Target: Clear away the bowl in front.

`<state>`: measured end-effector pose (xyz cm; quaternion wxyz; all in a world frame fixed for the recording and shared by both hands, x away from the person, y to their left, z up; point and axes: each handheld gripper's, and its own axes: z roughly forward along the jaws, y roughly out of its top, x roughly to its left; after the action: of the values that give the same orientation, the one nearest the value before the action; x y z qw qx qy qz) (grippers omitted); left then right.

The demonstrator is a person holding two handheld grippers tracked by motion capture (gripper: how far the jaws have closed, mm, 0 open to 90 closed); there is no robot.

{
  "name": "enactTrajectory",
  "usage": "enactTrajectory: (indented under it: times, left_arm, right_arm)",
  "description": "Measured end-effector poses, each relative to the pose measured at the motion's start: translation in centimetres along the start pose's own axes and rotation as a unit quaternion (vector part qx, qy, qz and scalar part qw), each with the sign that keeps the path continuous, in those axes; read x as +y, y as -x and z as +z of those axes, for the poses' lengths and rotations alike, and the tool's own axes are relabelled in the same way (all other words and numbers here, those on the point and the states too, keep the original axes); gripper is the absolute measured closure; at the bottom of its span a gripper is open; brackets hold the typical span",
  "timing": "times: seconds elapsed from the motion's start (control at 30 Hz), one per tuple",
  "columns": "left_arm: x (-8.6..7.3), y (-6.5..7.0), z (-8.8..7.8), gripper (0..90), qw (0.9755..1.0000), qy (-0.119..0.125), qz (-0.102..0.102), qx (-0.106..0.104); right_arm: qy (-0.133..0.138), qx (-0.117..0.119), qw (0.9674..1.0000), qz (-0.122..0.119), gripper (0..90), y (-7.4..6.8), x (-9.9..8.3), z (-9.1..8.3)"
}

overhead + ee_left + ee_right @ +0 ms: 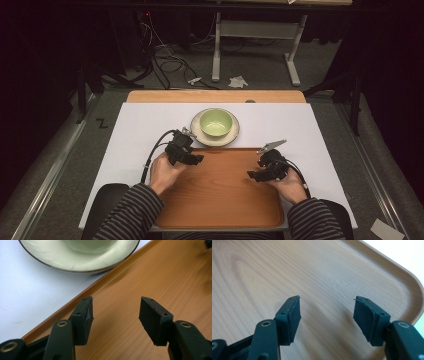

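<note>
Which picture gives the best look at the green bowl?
The high view: the whole green bowl shows there, sitting on its plate just beyond the wooden tray. The left gripper view catches only the bowl's base at the top edge, cut off. The right gripper view looks at the tray.

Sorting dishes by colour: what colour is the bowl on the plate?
Light green bowl, clearest in the high view.

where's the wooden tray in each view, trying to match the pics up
High view: the wooden tray lies at bottom centre, under both grippers.
Left gripper view: it takes up the right and lower part, its rim running diagonally below the plate.
Right gripper view: it spreads behind the jaws, with a rounded corner at right.
Shared landmark: the tray's raised rim against the white table cover.
</note>
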<state>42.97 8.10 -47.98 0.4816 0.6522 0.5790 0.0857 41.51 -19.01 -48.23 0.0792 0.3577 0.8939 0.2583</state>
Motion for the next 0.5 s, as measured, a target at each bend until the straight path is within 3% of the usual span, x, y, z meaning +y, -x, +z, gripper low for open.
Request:
enactTrajectory:
  times: [0.27, 0.5]
  left_arm:
    - [-0.22, -0.31, 0.41, 44.5, 0.9998, -0.017, 0.009, 0.01]
    - [0.04, -0.77, 0.72, 44.9, 0.9998, -0.014, -0.003, 0.015]
  right_arm:
    - [-0.003, 0.002, 1.0, 0.006, 39.8, -0.06, 0.04, 0.2]
    - [-0.007, 0.002, 1.0, 0.004, 39.3, -0.01, 0.03, 0.34]
